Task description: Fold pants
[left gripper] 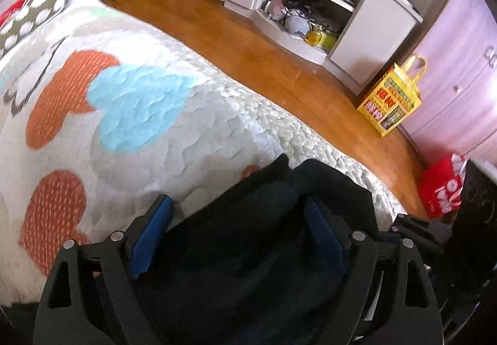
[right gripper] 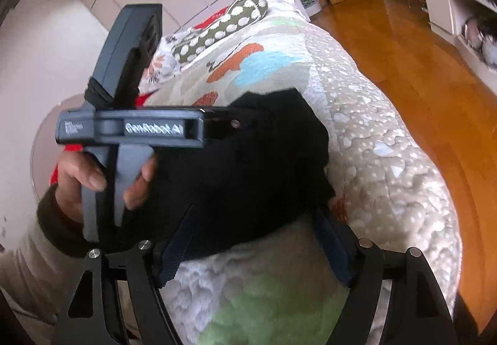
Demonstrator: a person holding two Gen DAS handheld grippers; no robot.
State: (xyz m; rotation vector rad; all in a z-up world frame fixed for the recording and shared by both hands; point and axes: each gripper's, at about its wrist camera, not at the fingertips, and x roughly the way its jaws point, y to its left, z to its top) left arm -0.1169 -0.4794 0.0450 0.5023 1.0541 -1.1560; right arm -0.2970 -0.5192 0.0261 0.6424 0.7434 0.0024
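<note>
The black pants (left gripper: 264, 220) lie bunched on the quilted bedspread (left gripper: 139, 115) near the bed's right edge. In the left wrist view my left gripper (left gripper: 239, 214) stands open, its blue-padded fingers (left gripper: 155, 230) wide apart with the dark cloth lying between them. In the right wrist view the pants (right gripper: 248, 165) form a dark heap, and my right gripper (right gripper: 254, 220) is open, its fingers (right gripper: 332, 245) straddling the near edge of the heap. The left gripper's body (right gripper: 133, 127), held by a hand, sits at the heap's left side.
The bed's right edge drops to a wooden floor (left gripper: 279, 65). A white shelf unit (left gripper: 310, 3), a yellow bag (left gripper: 391, 99) and a red bag (left gripper: 441, 192) stand on the floor. A polka-dot pillow (right gripper: 223, 25) lies at the bed's head.
</note>
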